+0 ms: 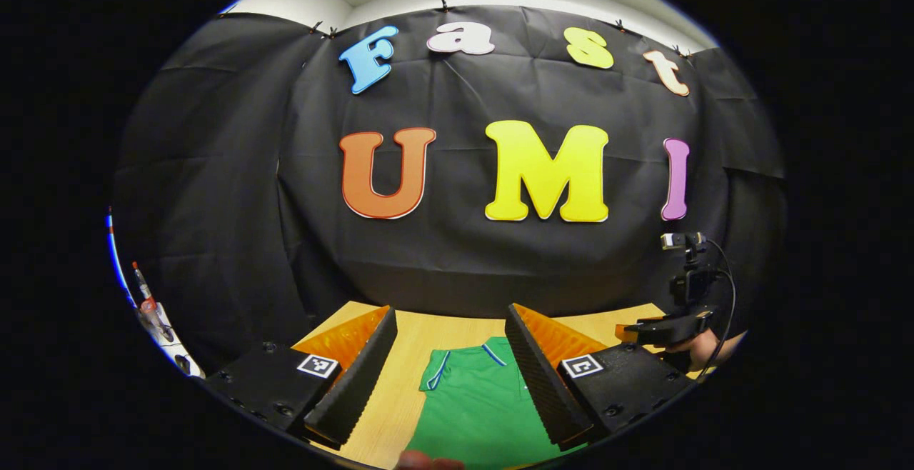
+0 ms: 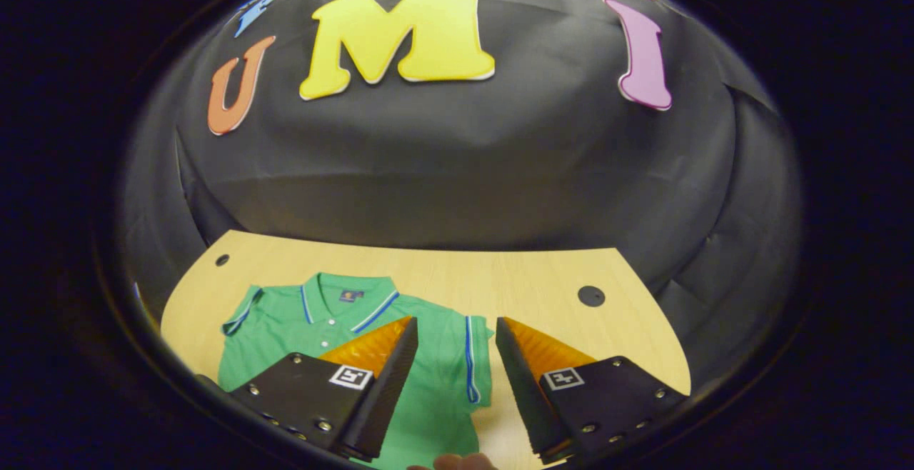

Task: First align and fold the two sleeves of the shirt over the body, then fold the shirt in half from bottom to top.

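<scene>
Green shirt (image 2: 314, 327) flat on wooden table (image 2: 535, 284).

No readable text; the shirt (image 2: 343, 327) collar tag is too small.

Shirt (image 2: 321, 334) lies flat on the table (image 2: 535, 277), collar rearward.

Light wooden table (image 2: 543, 270) with green polo shirt (image 2: 435, 391) spread flat on it.
</scene>
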`<state>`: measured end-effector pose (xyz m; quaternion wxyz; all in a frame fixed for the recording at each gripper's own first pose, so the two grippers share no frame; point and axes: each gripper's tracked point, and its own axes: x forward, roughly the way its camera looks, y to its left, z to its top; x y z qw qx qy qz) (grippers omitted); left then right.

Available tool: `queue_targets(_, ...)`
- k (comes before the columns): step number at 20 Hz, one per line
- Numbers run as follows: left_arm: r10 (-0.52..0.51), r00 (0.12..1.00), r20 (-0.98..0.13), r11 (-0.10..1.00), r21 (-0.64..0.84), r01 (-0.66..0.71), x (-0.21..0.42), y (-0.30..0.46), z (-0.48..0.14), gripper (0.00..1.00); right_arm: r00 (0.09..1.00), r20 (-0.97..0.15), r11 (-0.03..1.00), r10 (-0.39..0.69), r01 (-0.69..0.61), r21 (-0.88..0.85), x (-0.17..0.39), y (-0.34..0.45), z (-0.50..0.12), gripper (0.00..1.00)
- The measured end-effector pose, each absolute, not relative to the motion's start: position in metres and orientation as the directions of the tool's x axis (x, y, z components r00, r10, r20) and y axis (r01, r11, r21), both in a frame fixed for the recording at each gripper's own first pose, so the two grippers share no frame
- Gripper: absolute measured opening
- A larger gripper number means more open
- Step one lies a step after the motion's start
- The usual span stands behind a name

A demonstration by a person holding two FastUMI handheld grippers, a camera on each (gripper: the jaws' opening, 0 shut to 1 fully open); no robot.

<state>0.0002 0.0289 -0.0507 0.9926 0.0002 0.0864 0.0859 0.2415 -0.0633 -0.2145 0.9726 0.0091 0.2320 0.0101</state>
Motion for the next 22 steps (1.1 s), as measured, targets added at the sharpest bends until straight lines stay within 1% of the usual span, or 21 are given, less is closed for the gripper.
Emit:
queue_targets(4, 0.222, 0.950, -0.220, 0.975, 0.037, -0.220, 0.001, 0.039, -0.069, 0.98, 0.873, -0.487, 1.000, 0.031, -0.028, 0.014, 0.282, -0.069, -0.255, 0.72)
queue_targets(8, 0.253, 0.935, -0.247, 0.966, 0.022, -0.256, -0.001, 0.042, -0.083, 0.98, 0.847, -0.531, 0.999, 0.032, -0.009, 0.046, 0.311, -0.077, -0.282, 0.72)
queue_targets(13, 0.273, 0.918, -0.287, 0.961, 0.036, -0.274, -0.004, 0.043, -0.099, 0.98, 0.809, -0.587, 0.999, 0.041, -0.034, 0.023, 0.325, -0.070, -0.322, 0.71)
queue_targets(17, 0.283, 0.913, -0.293, 0.959, 0.060, -0.277, -0.003, 0.045, -0.099, 0.98, 0.812, -0.583, 1.000, 0.027, -0.030, 0.004, 0.336, -0.074, -0.331, 0.72)
queue_targets(21, 0.286, 0.907, -0.309, 0.958, 0.064, -0.280, -0.004, 0.044, -0.105, 0.98, 0.786, -0.615, 0.998, 0.066, -0.047, 0.047, 0.340, -0.073, -0.343, 0.72)
queue_targets(22, 0.285, 0.906, -0.312, 0.958, 0.066, -0.279, -0.004, 0.043, -0.107, 0.98, 0.787, -0.613, 0.997, 0.072, -0.052, 0.049, 0.341, -0.075, -0.343, 0.67)
